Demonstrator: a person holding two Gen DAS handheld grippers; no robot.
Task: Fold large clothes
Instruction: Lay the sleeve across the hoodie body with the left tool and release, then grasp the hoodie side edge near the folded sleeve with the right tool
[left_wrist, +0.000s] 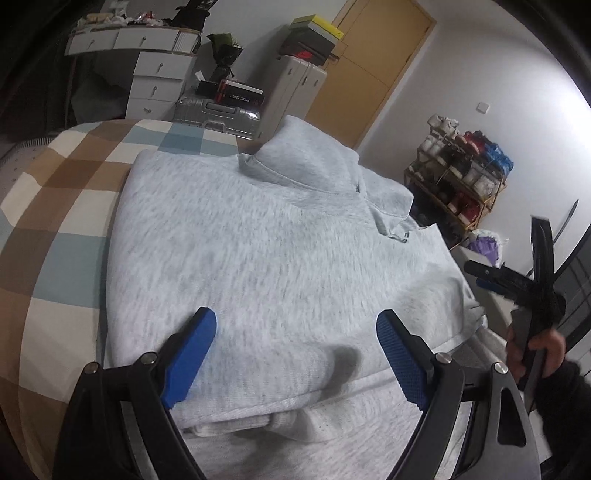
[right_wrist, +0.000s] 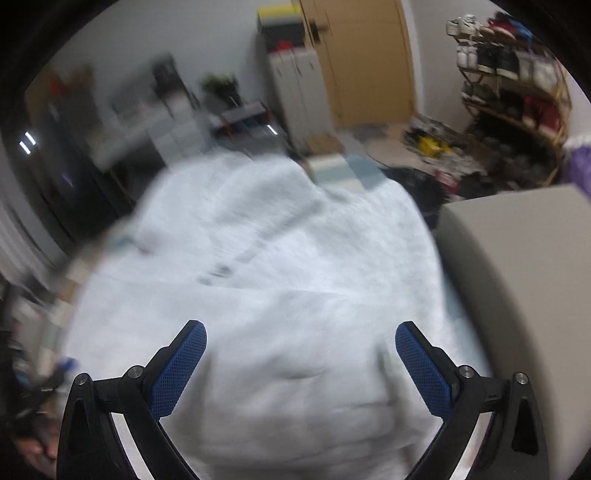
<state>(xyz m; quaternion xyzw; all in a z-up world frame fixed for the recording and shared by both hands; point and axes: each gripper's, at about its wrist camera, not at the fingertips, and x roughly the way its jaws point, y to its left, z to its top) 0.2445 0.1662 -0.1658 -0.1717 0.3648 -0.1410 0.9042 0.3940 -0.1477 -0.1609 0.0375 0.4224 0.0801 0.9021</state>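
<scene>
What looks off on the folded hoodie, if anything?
The grey hoodie lies folded on the checked bedspread, but a ribbed cuff bunches out at the near edge, and the hood sits rumpled. Both grippers are open.

Pale heathered grey sweatshirt (left_wrist: 266, 251), brown-blue-cream checked bedspread (left_wrist: 66, 206), blue finger pads (left_wrist: 190, 354) (textured)

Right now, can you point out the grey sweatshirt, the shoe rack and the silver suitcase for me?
sweatshirt (left_wrist: 258, 258), left wrist view, middle of its folded body.
shoe rack (left_wrist: 458, 184), left wrist view, middle shelves.
suitcase (left_wrist: 218, 116), left wrist view, its ribbed side by the handle.
</scene>
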